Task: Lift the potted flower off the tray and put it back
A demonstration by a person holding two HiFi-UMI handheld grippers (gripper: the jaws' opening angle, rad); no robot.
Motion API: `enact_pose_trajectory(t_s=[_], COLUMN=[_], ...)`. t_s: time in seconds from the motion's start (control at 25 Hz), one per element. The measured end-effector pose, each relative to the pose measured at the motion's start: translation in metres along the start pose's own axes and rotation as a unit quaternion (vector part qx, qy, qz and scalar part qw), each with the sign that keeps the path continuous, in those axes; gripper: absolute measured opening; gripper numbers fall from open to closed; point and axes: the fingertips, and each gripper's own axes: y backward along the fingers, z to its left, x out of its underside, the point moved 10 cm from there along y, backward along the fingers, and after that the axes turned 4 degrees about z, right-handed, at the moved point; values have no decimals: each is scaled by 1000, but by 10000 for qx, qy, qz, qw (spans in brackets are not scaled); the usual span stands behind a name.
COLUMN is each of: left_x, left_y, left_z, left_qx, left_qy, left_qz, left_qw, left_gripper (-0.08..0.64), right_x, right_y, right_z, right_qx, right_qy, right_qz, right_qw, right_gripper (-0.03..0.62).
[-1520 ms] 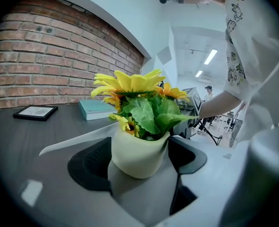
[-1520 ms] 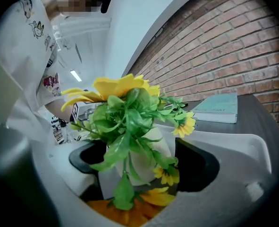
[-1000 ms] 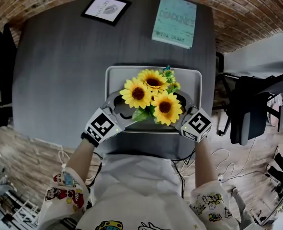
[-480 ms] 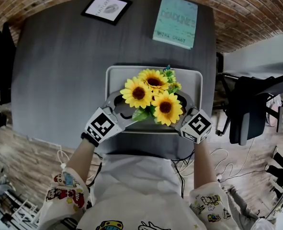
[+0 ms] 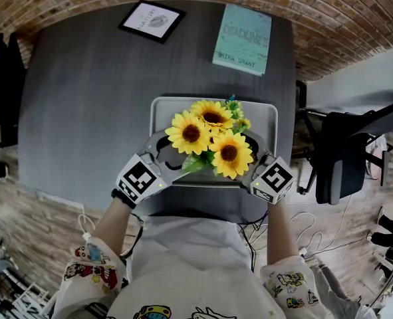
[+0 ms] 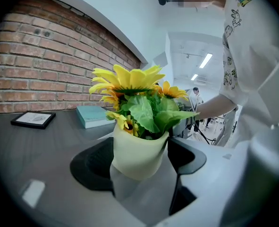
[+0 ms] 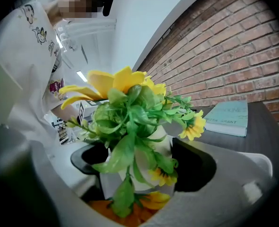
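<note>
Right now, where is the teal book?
In the head view, the teal book lies far right on the table, beyond the tray, right of the picture frame.

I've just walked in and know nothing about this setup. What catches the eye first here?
A bunch of bright yellow sunflowers in a pale cream pot dominates, over a light grey tray near the front edge of the dark grey table. The left hand-held gripper and right hand-held gripper clasp the pot from either side. Farther back lie a teal book and a black-framed picture.
</note>
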Motion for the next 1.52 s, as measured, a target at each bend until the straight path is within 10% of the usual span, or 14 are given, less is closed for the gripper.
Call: enact_pose_trajectory(t_s=[0.88,1.52], left_x=[-95,-92], left_y=[78,118], left_z=[-55,-117], left_qx=[-286,-305], left_qy=[-441,-229], left_qz=[-467,-583], left_qw=[9975,9976], left_gripper=[374,374], right_x=[-98,-92], right_y=[47,69], right_z=[81,148], right_qx=[252,223], right_qy=[966,778], right_qz=[-793,-939], right_qw=[9918,9923], right_gripper=[419,416])
